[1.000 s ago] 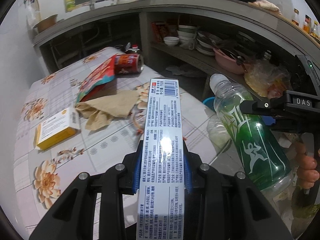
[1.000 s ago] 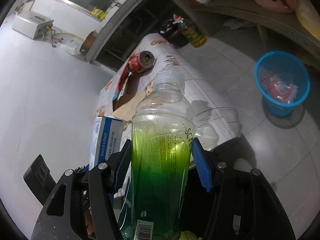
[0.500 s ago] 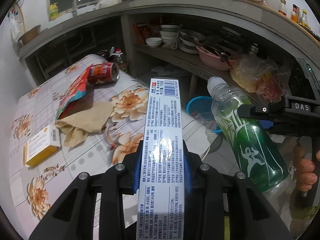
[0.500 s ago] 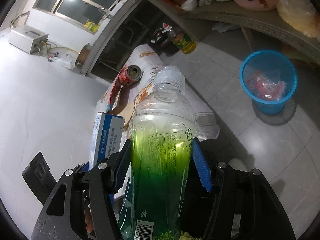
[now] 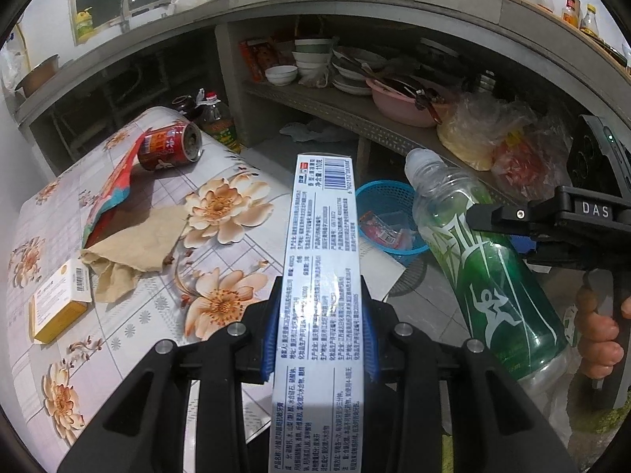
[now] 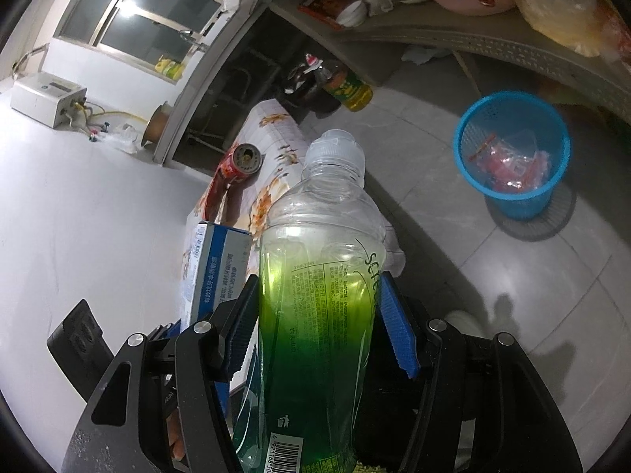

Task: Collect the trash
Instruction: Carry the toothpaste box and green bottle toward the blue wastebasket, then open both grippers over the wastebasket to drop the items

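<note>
My left gripper [image 5: 320,329] is shut on a long white toothpaste box [image 5: 321,276] that sticks out over the table's edge. My right gripper [image 6: 321,317] is shut on a green plastic bottle [image 6: 315,315] with a clear cap; the same bottle [image 5: 485,276] shows at the right of the left wrist view. A blue trash basket [image 6: 512,153] with red wrappers inside stands on the floor ahead, also visible as the basket [image 5: 384,216] beyond the box. A red can [image 5: 169,151], a brown paper [image 5: 134,248], a red wrapper [image 5: 114,185] and a yellow box [image 5: 59,307] lie on the floral table [image 5: 138,315].
A low shelf [image 5: 355,118] with bowls, a pink basin and plastic bags runs behind the basket. An oil bottle [image 6: 349,86] stands on the floor by the table's far end. Grey floor tiles [image 6: 512,295] lie open around the basket. A person's hand [image 5: 595,331] holds the right gripper's handle.
Both grippers have swung toward the blue basket, which has come further into the left wrist view and sits closer to centre. The table items slid left. Both grips are unchanged.
</note>
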{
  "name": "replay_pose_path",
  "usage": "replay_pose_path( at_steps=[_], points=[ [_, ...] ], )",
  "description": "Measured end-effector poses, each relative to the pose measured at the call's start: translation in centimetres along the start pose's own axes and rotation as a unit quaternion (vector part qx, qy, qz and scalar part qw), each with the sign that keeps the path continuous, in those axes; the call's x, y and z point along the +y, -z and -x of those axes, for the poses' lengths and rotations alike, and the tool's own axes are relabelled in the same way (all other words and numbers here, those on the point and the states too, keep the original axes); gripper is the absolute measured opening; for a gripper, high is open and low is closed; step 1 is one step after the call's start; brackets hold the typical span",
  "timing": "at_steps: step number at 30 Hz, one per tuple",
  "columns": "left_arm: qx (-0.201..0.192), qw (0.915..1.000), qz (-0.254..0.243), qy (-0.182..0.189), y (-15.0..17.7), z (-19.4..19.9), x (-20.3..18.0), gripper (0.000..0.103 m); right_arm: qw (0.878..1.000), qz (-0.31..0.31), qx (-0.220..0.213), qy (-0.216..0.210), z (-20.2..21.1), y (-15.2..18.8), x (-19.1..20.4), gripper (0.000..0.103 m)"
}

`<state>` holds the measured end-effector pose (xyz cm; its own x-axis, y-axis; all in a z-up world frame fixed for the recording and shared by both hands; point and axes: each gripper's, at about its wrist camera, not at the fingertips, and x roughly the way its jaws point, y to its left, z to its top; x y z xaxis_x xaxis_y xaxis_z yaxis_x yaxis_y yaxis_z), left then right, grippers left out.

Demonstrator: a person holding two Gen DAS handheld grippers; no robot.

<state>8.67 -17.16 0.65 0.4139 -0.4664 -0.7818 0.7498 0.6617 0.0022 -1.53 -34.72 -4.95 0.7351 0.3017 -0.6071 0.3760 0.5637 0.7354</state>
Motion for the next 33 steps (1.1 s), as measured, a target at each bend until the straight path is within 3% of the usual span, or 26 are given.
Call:
replay_pose_path(
  at_steps=[8, 17, 21, 24, 28, 33],
  points=[
    [0.000, 0.9998, 0.000, 0.019, -1.8, -0.7, -0.6, 0.033, 0.999, -0.026, -0.034, 0.000, 2.1, -1.0, -2.4, 0.056],
    [0.006, 0.9971, 0.015, 0.074, -7.4, -3.6, -1.6, 0.033, 0.992, -0.092, -0.083, 0.032, 5.2, -2.6, -8.2, 0.056],
    [0.039, 0.9920, 0.022, 0.118, -10.4, -7.2, -3.3, 0.033, 0.988, -0.125, -0.079, 0.033, 4.5, -3.2, -10.8, 0.056],
    [0.073, 0.9886, 0.029, 0.128, -12.4, -10.6, -4.8, 0.033, 0.985, -0.155, -0.067, 0.020, 3.0, -4.0, -13.0, 0.056],
    [0.139, 0.9784, 0.035, 0.149, -14.7, -16.3, -7.1, 0.033, 0.978, -0.203, -0.049, 0.002, 0.6, -5.1, -16.3, 0.056],
    [0.181, 0.9748, 0.021, 0.128, -17.0, -22.9, -9.8, 0.033, 0.967, -0.254, -0.036, 0.004, -3.3, -7.7, -20.0, 0.056]
  ],
)
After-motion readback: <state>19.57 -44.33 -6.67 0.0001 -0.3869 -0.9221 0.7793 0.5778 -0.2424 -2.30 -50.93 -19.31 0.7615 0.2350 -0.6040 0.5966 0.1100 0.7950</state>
